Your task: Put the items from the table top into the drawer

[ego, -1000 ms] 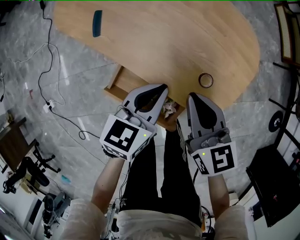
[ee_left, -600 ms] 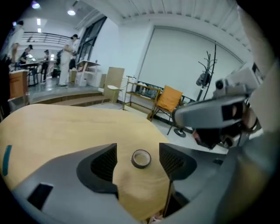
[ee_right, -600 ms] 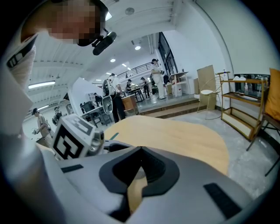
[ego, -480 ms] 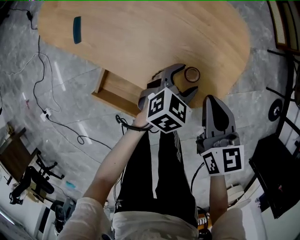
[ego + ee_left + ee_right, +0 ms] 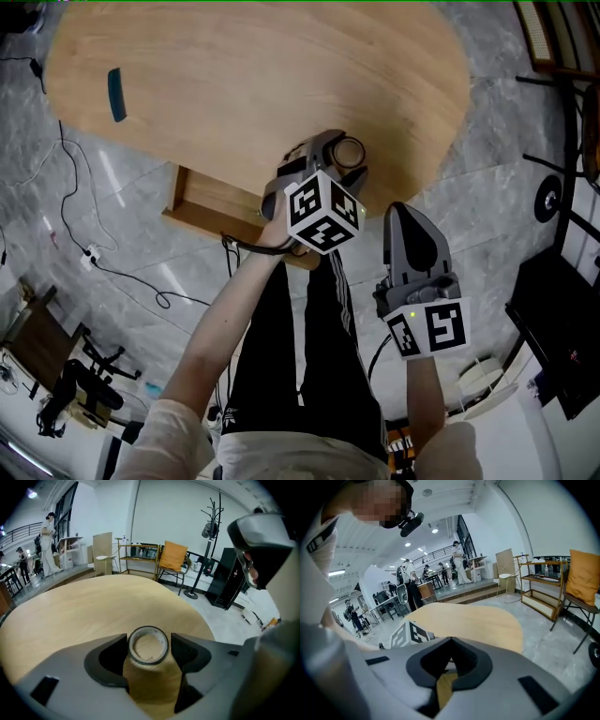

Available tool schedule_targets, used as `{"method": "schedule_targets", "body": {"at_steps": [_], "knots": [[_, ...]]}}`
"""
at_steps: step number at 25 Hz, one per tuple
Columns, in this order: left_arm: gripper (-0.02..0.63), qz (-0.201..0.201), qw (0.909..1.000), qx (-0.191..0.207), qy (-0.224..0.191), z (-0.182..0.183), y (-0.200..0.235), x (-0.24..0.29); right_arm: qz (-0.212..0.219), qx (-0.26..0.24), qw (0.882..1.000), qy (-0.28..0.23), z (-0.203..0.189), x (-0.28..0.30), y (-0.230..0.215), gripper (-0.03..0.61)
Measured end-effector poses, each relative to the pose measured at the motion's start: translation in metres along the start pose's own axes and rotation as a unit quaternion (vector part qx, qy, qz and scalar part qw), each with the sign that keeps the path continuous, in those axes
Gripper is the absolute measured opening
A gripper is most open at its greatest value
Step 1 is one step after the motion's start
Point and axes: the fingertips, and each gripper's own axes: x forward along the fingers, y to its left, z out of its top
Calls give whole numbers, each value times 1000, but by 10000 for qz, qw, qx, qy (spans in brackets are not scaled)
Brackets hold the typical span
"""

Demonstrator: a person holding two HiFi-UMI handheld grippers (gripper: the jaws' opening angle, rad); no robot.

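Left hand-held gripper [image 5: 343, 155], jaws just opened wide, straddles the tape roll [image 5: 148, 645] without pressing it, by the counter's [image 5: 244, 75] near edge, right of the open drawer [image 5: 211, 202] (blue item [image 5: 116, 94] far left); right hand-held gripper [image 5: 407, 216] closed, empty.

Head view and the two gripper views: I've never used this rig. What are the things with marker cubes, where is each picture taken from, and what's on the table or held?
A person holds a grey two-jaw gripper in each hand; the marker cubes belong to them. The head view looks down from the person's head; each gripper view looks along that gripper's jaws. On the oval light-wood table lie a dark ring-shaped roll of tape and a dark teal flat bar; an open wooden drawer sits below. The left gripper has just opened its jaws, which straddle the roll without gripping. The right gripper is shut, empty.
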Motion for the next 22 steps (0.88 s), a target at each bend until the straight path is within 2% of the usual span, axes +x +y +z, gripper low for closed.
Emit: {"method": "schedule_targets", "body": {"at_steps": [7,9,12,16,22], "knots": [[275,-48,10000,-79,-17,1,4,-3,41,-19,10000,-1,2,0,4,5],[273,48,9996,-189,-186,9,11,-16,69,-59,10000,-33,7,1,7,5],[273,380,9951,-560,-721,28,28,-56,153,-143,9997,-104,19,3,15,5],[273,945,9774,-1181,-1480,42,54,-138,417,-242,9985,-243,42,12,38,5],[273,1938,9401,-1457,-2394,44,91,-260,1070,-758,9905,-420,77,32,98,5]]}}
